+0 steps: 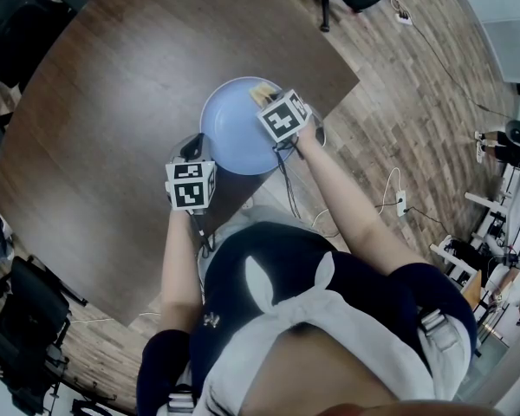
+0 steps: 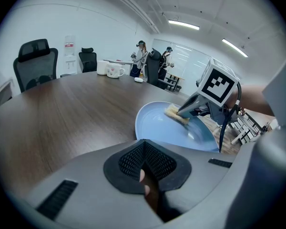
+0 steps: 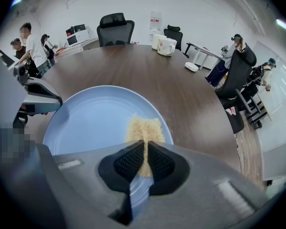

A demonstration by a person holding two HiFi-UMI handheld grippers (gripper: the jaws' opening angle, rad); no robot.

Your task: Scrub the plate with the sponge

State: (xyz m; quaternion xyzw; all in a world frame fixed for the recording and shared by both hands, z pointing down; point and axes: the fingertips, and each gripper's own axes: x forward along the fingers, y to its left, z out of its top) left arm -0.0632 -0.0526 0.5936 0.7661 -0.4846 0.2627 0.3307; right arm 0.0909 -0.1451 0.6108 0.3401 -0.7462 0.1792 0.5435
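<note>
Near the table [image 1: 113,102] edge, our right gripper [image 3: 145,144] jaws clamp the sponge [image 3: 143,128] flat against the blue plate [image 1: 234,133] for scrubbing. Our left gripper [image 2: 143,144] jaws, pressed together, sit at its rim (likely steadying it).

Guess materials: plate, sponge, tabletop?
Plate: pale blue, smooth, light sheen; glazed ceramic or melamine, can't tell which. Sponge: tan, coarse fibrous texture; likely loofah or scrub fibre. Tabletop: dark wood grain, matte; probably laminate or veneer.
</note>
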